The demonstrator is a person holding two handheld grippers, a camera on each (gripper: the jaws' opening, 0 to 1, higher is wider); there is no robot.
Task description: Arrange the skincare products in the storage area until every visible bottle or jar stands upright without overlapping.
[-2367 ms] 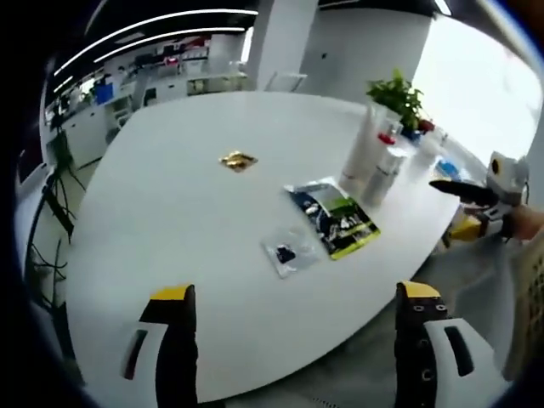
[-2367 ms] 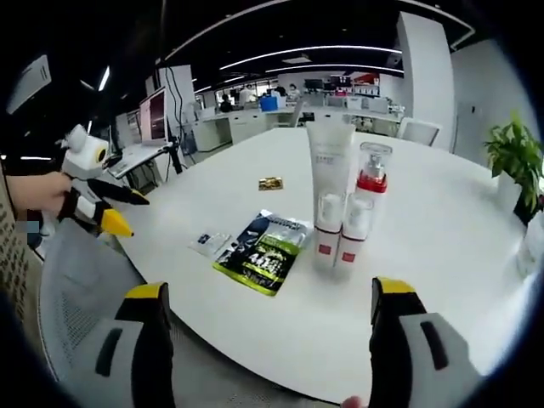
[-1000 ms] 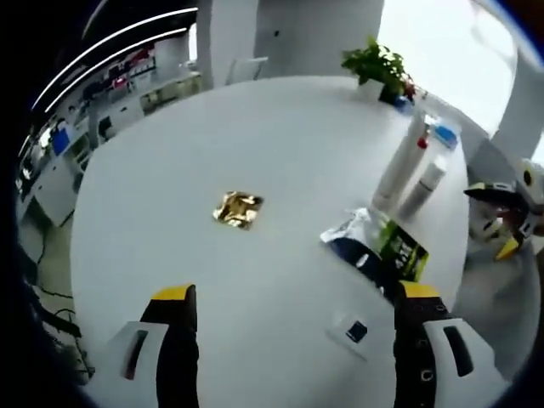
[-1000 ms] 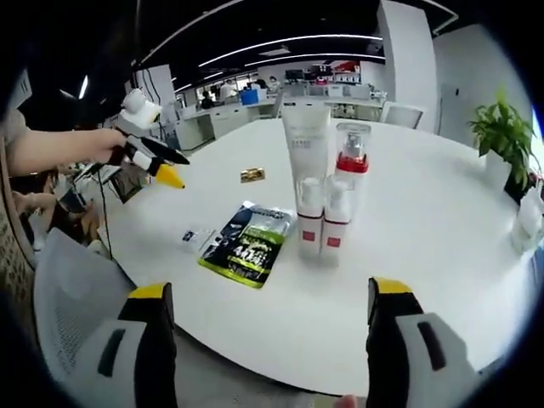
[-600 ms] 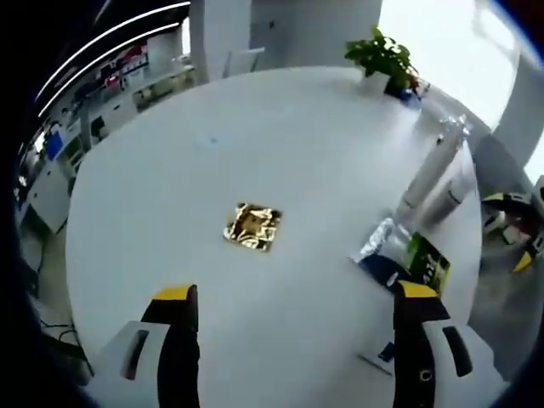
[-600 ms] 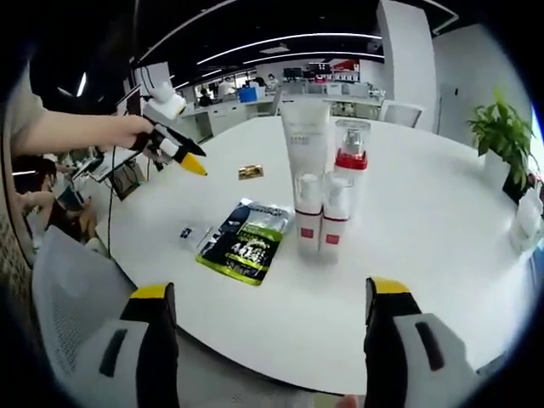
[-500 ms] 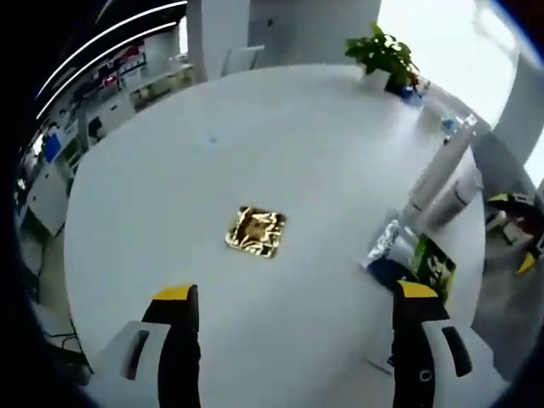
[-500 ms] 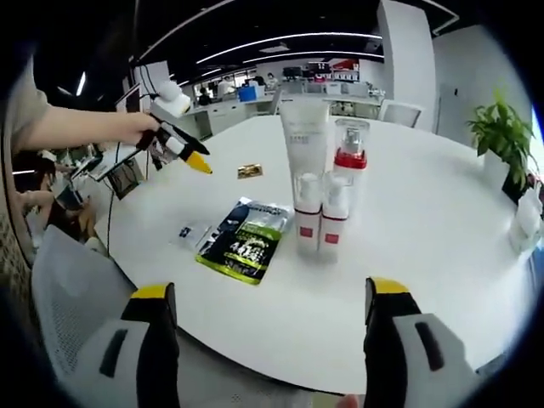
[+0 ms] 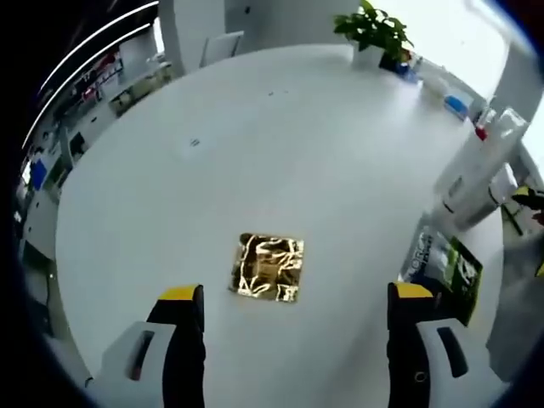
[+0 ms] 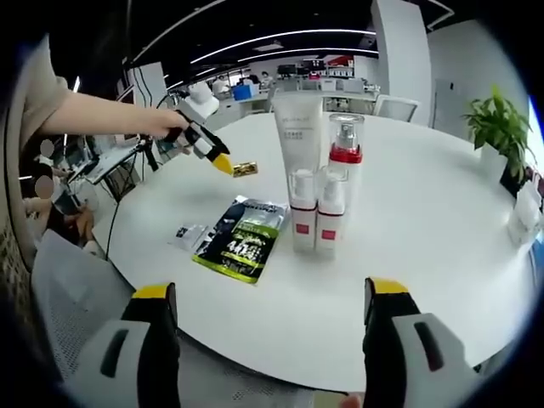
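White table point(image 10: 442, 221) carried a tall tube point(image 10: 297, 136) w/ three bottles point(image 10: 331, 212) upright (clustered, touching), dark sachet point(image 10: 242, 238) beside. Left gripper point(image 9: 285, 302) hovered jaws apart over gold foil packet point(image 9: 269, 266); right gripper point(image 10: 263, 297) spread wide, empty.

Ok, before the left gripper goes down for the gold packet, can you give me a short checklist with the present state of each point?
1. Left gripper jaws open: ok.
2. Gold foil packet between the jaws' line, ahead of the tips: ok.
3. Packet lies flat on the white table, nothing on it: ok.
4. Jaws already touching the packet: not ok, they are apart from it.
5. Tall white tube and pump bottle upright: ok.
6. Right gripper open, holding nothing: ok.
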